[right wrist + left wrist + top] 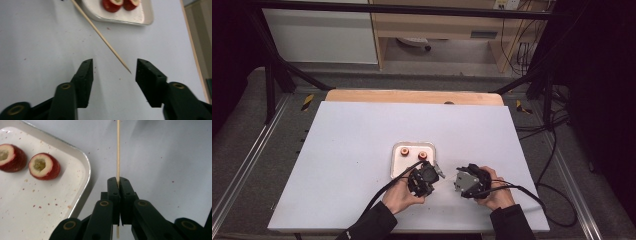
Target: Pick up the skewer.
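The left hand-held gripper clamps a skewer; the right hand-held gripper gapes empty beside its tip, near the tray.

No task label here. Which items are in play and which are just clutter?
In play (judging by the setup):
- wooden skewer, clamped in the left claw
- two cored red fruits in the metal tray
- right claw, open, skewer tip between its jaws

Lying about:
- cables right of the table
- wheeled item on the floor behind
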`<act>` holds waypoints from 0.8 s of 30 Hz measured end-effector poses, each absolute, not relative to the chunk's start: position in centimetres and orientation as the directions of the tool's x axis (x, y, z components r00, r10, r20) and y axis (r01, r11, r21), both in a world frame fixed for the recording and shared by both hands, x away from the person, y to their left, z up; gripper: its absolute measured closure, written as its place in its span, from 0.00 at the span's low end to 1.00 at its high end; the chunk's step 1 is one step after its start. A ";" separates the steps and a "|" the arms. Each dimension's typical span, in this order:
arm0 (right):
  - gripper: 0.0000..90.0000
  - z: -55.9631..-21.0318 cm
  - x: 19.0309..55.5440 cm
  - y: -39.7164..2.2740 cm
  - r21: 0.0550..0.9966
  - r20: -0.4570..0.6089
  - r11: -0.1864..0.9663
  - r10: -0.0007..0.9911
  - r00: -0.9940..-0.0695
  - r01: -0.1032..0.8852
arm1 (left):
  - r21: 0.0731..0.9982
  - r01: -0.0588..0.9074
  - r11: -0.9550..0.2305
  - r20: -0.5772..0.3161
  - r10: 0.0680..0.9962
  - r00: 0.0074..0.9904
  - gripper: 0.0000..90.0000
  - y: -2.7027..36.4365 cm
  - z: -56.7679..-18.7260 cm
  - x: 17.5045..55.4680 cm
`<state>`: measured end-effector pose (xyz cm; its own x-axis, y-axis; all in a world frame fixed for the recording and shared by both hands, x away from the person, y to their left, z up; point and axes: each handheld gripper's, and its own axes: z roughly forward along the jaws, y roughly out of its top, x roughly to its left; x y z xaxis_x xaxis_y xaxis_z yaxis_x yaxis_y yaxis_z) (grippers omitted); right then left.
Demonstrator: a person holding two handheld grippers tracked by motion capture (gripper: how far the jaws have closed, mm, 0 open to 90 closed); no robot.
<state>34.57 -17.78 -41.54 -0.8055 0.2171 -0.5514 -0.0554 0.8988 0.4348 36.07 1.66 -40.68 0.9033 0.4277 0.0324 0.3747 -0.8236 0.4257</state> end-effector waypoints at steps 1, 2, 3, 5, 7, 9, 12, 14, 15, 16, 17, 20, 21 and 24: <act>0.46 -41.7 34.8 -18.4 0.495 -0.521 0.869 0.285 -0.804 -0.013 | 0.434 0.378 -0.818 0.031 0.433 0.901 0.98 1.9 -40.7 36.0; 0.46 -41.7 34.8 -18.4 0.495 -0.521 0.869 0.285 -0.804 -0.013 | 0.437 0.379 -0.815 0.030 0.435 0.900 0.98 2.2 -40.6 36.0; 0.39 -41.8 34.9 -19.0 0.549 -0.476 0.835 0.361 -0.802 0.049 | 0.447 0.387 -0.806 0.025 0.444 0.896 0.98 2.5 -40.6 35.9; 0.37 -41.9 35.0 -19.3 0.572 -0.442 0.815 0.405 -0.800 0.097 | 0.480 0.396 -0.783 0.015 0.458 0.889 0.98 3.2 -40.6 35.8; 0.31 -42.1 35.3 -20.1 0.627 -0.353 0.753 0.505 -0.788 0.202 | 0.498 0.402 -0.768 0.025 0.476 0.879 0.98 3.7 -40.5 35.7; 0.28 -42.2 35.5 -20.6 0.649 -0.303 0.716 0.551 -0.778 0.255 | 0.525 0.408 -0.747 0.027 0.494 0.869 0.98 4.3 -40.4 35.6; 0.25 -42.4 35.5 -21.0 0.667 -0.249 0.679 0.591 -0.767 0.307 | 0.570 0.422 -0.705 0.010 0.520 0.854 0.98 5.2 -40.3 35.5; 0.19 -42.5 35.7 -21.5 0.673 -0.174 0.632 0.640 -0.748 0.384 | 0.590 0.434 -0.681 0.002 0.539 0.842 0.98 5.7 -40.4 35.4; 0.19 -42.5 35.7 -21.5 0.673 -0.174 0.632 0.640 -0.748 0.384 | 0.602 0.442 -0.665 -0.008 0.548 0.836 0.98 5.9 -40.4 35.3; 0.18 -42.6 35.8 -21.6 0.673 -0.157 0.623 0.648 -0.745 0.400 | 0.611 0.447 -0.654 -0.016 0.554 0.832 0.98 6.1 -40.4 35.2; 0.17 -42.6 35.8 -21.7 0.676 -0.137 0.606 0.661 -0.738 0.418 | 0.622 0.451 -0.641 -0.021 0.562 0.827 0.98 6.4 -40.5 35.2; 0.12 -42.7 35.9 -22.0 0.676 -0.085 0.573 0.685 -0.724 0.463 | 0.658 0.456 -0.599 -0.030 0.584 0.811 0.98 7.3 -40.5 34.8; 0.11 -42.7 35.9 -22.0 0.676 -0.063 0.561 0.690 -0.721 0.477 | 0.667 0.459 -0.588 -0.033 0.592 0.806 0.98 7.5 -40.5 34.7; 0.08 -42.6 35.9 -22.0 0.677 -0.035 0.540 0.702 -0.712 0.500 | 0.686 0.466 -0.559 -0.043 0.608 0.792 0.98 8.4 -40.6 34.3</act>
